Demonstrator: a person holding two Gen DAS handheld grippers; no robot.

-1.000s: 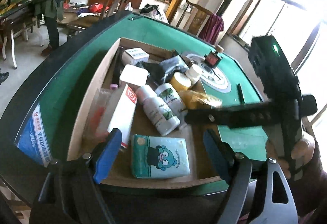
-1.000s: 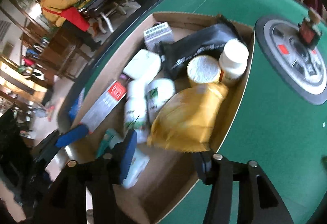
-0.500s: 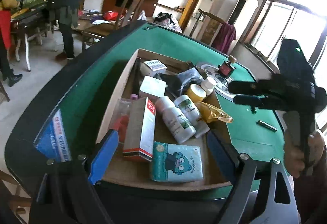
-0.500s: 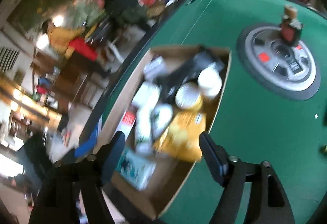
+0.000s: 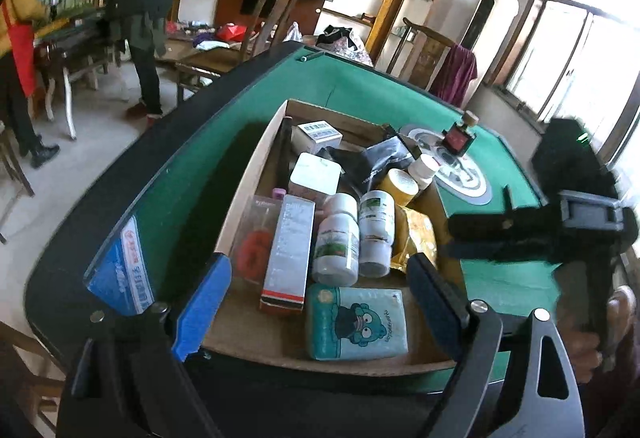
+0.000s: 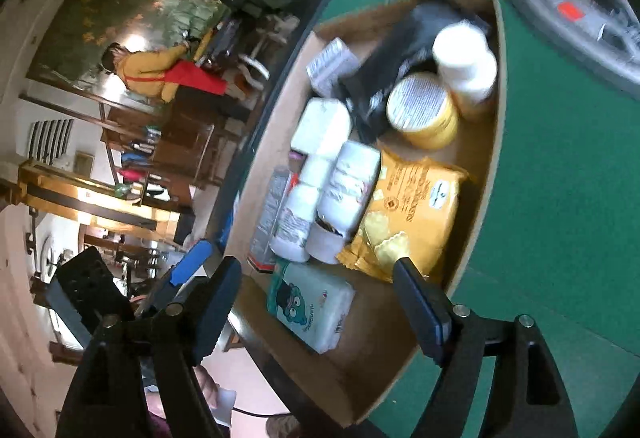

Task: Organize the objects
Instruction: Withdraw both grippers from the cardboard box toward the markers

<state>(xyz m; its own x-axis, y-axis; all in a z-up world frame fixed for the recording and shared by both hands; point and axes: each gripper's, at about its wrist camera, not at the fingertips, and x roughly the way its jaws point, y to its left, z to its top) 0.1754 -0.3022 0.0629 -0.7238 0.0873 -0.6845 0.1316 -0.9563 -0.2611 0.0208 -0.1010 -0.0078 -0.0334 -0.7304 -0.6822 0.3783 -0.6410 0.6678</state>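
We see a green felt table with a black rim. On it sits a plain brown cardboard box. Inside lie a pale teal tissue pack printed with a dark-green cartoon bear, a yellow snack bag with dark lettering, two white bottles bearing green labels, a yellow jar, a black pouch, and a white carton with a red band at its end.

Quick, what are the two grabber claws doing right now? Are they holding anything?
Left gripper: open, holding nothing, above the cardboard box.
Right gripper: open, jaws have just been opening, nothing between them.
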